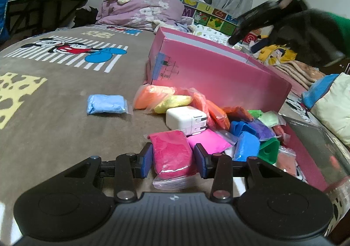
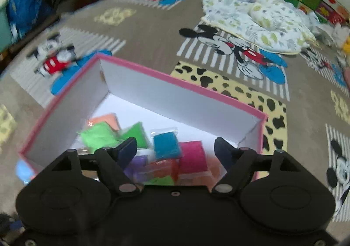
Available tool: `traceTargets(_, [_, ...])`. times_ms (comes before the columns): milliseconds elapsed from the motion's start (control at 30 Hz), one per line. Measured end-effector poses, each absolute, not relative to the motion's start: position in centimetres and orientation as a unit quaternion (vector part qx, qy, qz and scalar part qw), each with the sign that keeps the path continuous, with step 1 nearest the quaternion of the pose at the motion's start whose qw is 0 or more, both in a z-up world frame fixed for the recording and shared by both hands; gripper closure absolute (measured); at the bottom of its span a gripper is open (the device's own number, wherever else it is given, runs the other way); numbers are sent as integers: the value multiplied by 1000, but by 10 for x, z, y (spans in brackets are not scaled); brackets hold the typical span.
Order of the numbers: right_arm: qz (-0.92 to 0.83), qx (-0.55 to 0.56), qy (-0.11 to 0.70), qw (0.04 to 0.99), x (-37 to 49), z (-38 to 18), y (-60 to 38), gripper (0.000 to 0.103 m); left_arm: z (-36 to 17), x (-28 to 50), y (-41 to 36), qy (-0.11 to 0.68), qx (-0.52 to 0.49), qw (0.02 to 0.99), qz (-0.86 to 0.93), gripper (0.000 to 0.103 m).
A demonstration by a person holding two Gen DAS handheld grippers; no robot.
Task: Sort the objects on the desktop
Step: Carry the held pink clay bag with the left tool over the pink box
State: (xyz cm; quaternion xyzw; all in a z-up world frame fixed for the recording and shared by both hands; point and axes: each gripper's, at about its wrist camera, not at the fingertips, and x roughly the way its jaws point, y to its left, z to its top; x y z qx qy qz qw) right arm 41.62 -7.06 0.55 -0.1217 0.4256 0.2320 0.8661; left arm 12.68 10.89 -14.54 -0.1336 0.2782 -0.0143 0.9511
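My left gripper (image 1: 172,158) is shut on a dark pink clay bag (image 1: 170,151) that lies on the bed cover. Behind it sit a white charger (image 1: 186,120) and a heap of several coloured clay bags (image 1: 247,134), against the pink box (image 1: 218,71). A light blue bag (image 1: 106,104) lies apart to the left. My right gripper (image 2: 175,147) hovers open over the pink box (image 2: 179,79), with nothing between its fingers. Inside lie a teal bag (image 2: 167,145), a pink bag (image 2: 193,156), green bags (image 2: 98,136) and others. In the left wrist view the right gripper (image 1: 251,25) is a blurred dark shape above the box.
The bed cover (image 1: 65,136) carries cartoon mouse prints. A purple duvet (image 1: 142,9) is piled at the back, and a leaf-print blanket (image 2: 251,16) lies beyond the box. A dark glossy tray (image 1: 317,143) and a cream pillow (image 1: 334,103) sit to the right of the heap.
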Motion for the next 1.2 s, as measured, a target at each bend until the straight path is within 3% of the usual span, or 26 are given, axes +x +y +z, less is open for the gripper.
traceTargets(200, [236,-51,431,869,371,18,-110,22,-145,126,108,277,-133,952,-5,63])
traceTargets(533, [199,-135,381,893,292,39,-153,17,-137,125,99,281,-114,953,11,63])
traceTargets(767, [183,-122,368,903,246,52,-168,17,-99,112,94,259,-103,960,8,63])
traceTargets(1200, [250,-117,349,895,178,52,-155,6,-28,123,65,237,-60,969,-33,63])
